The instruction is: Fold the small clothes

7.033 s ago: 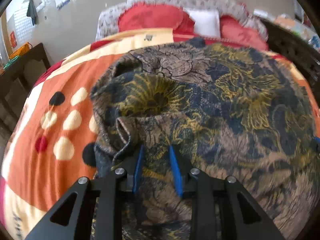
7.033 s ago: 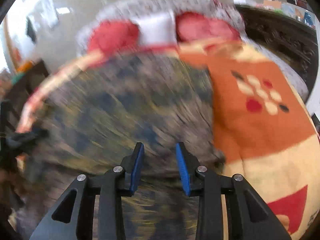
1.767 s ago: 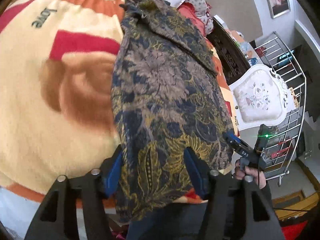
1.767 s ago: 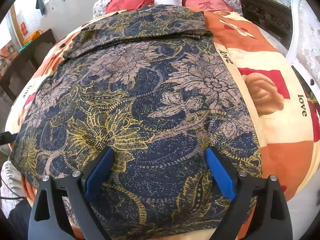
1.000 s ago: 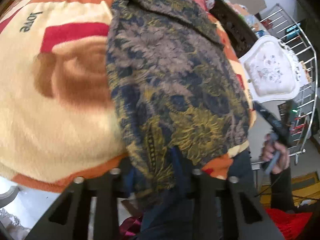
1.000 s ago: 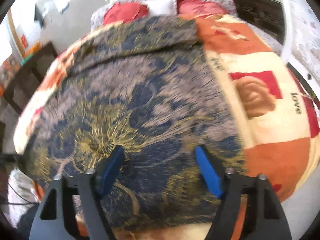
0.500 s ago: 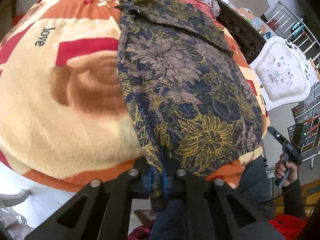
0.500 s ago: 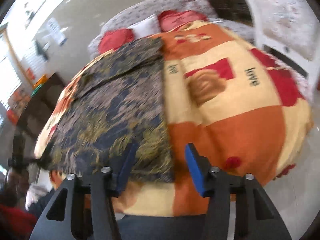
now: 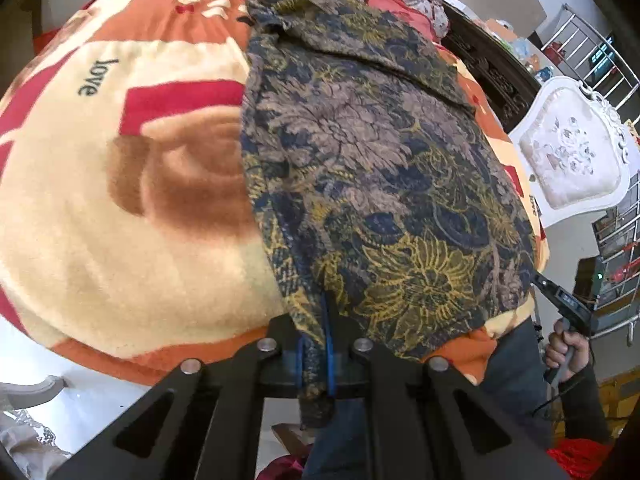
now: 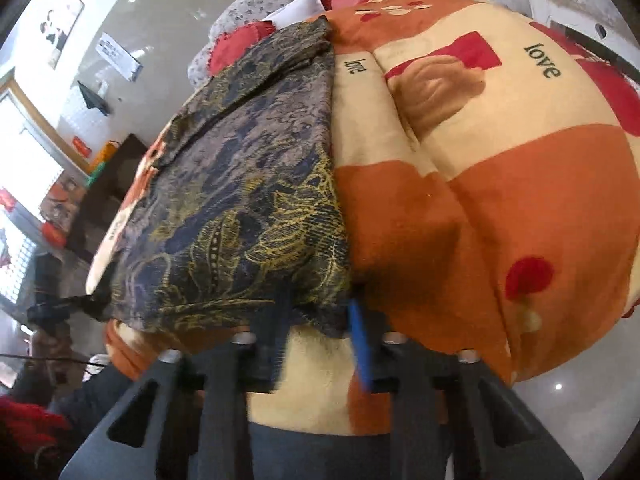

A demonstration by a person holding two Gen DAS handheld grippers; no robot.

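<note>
The floral garment (image 9: 360, 168) lies spread lengthwise on the bed's orange-and-cream blanket (image 9: 132, 248), its near hem at the blanket's near edge. At the hem's left corner the left claw (image 9: 316, 344) is clamped tight on the cloth, a flap of fabric hanging down between its blue pads. At the hem's right corner the right claw (image 10: 320, 332) is closing, its jaws narrow with the corner (image 10: 336, 316) between them; the blur hides whether the pads press yet (I would not lift before they do). To do this step well, make sure each claw has pinched only the garment, not the blanket beneath, then raise both corners level and together so the hem stays taut and the fold lands square.
</note>
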